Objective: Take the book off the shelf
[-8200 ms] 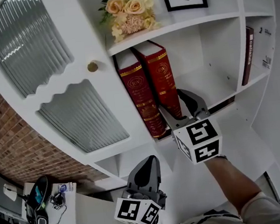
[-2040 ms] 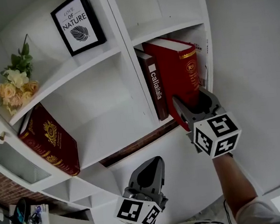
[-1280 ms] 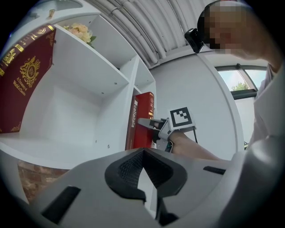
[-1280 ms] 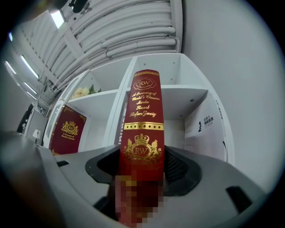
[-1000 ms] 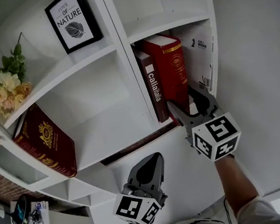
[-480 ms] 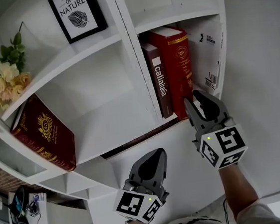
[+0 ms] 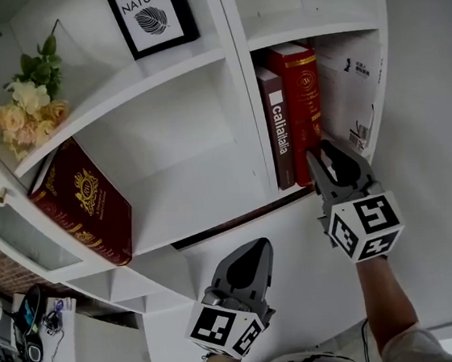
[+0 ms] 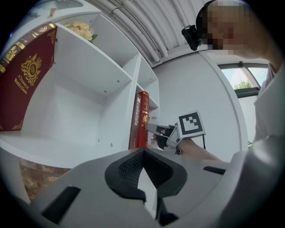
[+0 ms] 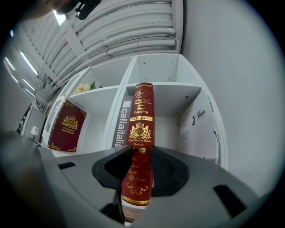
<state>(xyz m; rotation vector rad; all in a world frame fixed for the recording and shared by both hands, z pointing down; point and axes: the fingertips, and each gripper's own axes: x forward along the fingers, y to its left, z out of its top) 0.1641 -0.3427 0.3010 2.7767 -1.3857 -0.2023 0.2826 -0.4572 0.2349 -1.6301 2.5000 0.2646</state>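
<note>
Right gripper (image 7: pixel 321 154) jaws just closed onto the red book (image 9: pixel 141 120) at the shelf's (image 7: pixel 195 196) right end. Left gripper (image 7: pixel 252 248) is pinched together, empty.

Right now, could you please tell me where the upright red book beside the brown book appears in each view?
Head view: red book upper right, right gripper just closed on its lower spine.
Left gripper view: centre, a thin red spine.
Right gripper view: centre, spine facing the camera.
Shared landmark: brown book directly left of it.
</note>
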